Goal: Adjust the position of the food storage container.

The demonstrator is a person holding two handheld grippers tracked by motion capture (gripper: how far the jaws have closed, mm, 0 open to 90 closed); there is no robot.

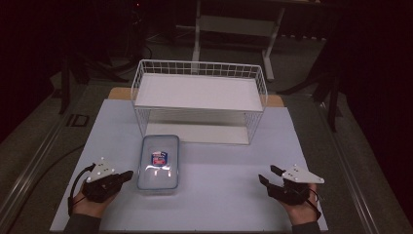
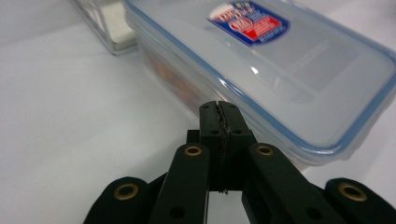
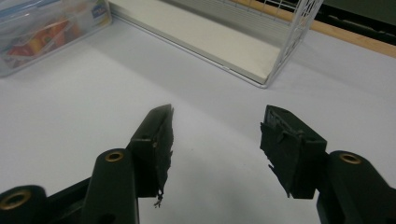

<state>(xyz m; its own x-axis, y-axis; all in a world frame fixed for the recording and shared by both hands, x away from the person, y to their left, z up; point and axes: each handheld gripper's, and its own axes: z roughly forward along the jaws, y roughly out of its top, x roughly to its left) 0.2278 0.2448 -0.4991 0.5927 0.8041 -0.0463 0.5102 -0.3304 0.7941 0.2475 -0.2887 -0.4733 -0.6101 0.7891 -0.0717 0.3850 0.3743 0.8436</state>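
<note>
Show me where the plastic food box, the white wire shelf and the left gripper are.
plastic food box [image 1: 158, 163]: high view, middle of its clear lid.
white wire shelf [image 1: 197, 91]: high view, its upper white board.
left gripper [image 2: 219, 108]: left gripper view, tips of its shut jaws.

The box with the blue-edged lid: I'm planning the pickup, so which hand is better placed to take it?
Probably left. The left tool sits right beside the box, tips almost at its side, though its jaws are shut and must open first. The right tool is open but far across the mat.

A dark room with a pale desk frame [image 1: 234, 24] on grey floor [image 1: 311, 63].
</note>
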